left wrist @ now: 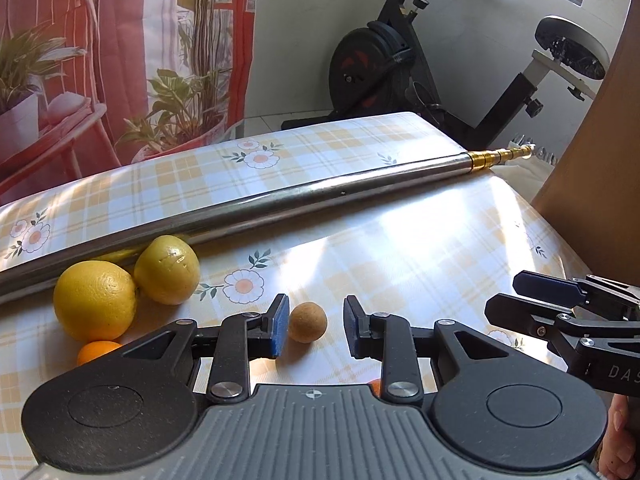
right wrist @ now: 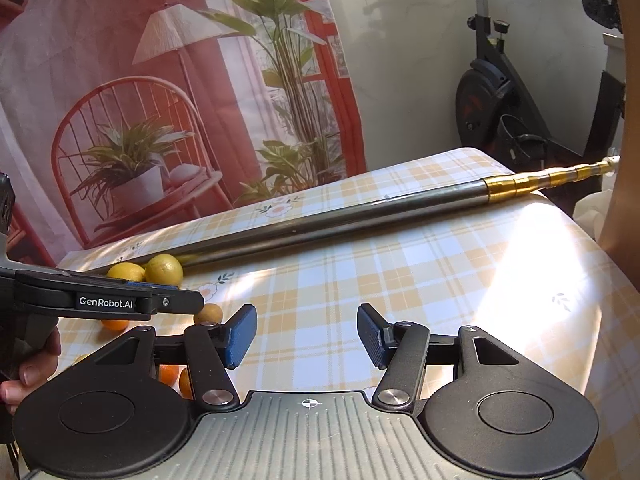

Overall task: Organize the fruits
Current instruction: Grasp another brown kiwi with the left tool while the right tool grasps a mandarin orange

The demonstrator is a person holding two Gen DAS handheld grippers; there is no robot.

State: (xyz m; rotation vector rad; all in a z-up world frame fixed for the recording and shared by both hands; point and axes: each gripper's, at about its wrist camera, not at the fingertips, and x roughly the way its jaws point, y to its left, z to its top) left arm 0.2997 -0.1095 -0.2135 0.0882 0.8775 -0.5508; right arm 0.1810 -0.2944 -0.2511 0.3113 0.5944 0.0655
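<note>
On the checked tablecloth [left wrist: 400, 248] a yellow orange [left wrist: 95, 300] and a greenish-yellow lemon [left wrist: 167, 270] touch each other at the left, against a metal pole. A small orange mandarin [left wrist: 98, 352] peeks out below them. A small tan round fruit [left wrist: 307, 322] lies just beyond my left gripper [left wrist: 316, 328], which is open around empty air. My right gripper [right wrist: 307, 334] is open too, over bare cloth. In the right wrist view the lemon [right wrist: 164, 269], the yellow orange [right wrist: 125, 271], the tan fruit [right wrist: 210, 314] and several mandarins [right wrist: 170, 374] sit at the left.
A long steel telescopic pole [left wrist: 280, 200] with a brass end lies diagonally across the table. An exercise bike [left wrist: 400, 60] stands behind the table. A printed curtain [left wrist: 120, 60] hangs at the back left. A brown wooden panel [left wrist: 592, 160] rises at the right.
</note>
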